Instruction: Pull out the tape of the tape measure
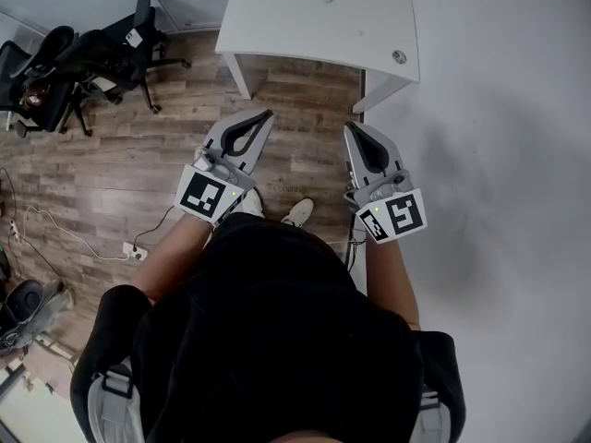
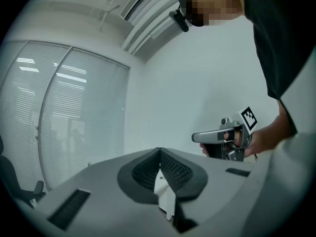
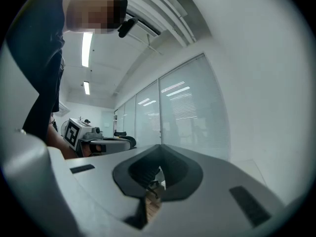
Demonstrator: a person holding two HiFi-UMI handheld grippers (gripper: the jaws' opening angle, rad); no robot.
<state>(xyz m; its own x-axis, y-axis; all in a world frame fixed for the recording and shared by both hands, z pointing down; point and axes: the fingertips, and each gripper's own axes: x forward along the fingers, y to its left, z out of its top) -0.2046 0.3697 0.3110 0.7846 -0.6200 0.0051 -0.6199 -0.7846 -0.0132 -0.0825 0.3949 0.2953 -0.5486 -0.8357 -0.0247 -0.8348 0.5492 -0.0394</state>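
pointing level, left tongs (image 1: 267, 114) and right tongs (image 1: 350, 127) both pressed together, each empty

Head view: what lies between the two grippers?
Wooden floor and a white shoe lie between left gripper and right gripper, in the head view.

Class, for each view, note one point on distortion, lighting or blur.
Head view: even light, white table sharp. Left gripper view: round fisheye frame, dark corners, blinds curve. Right gripper view: ceiling lamp glares, the frame's edges darken.
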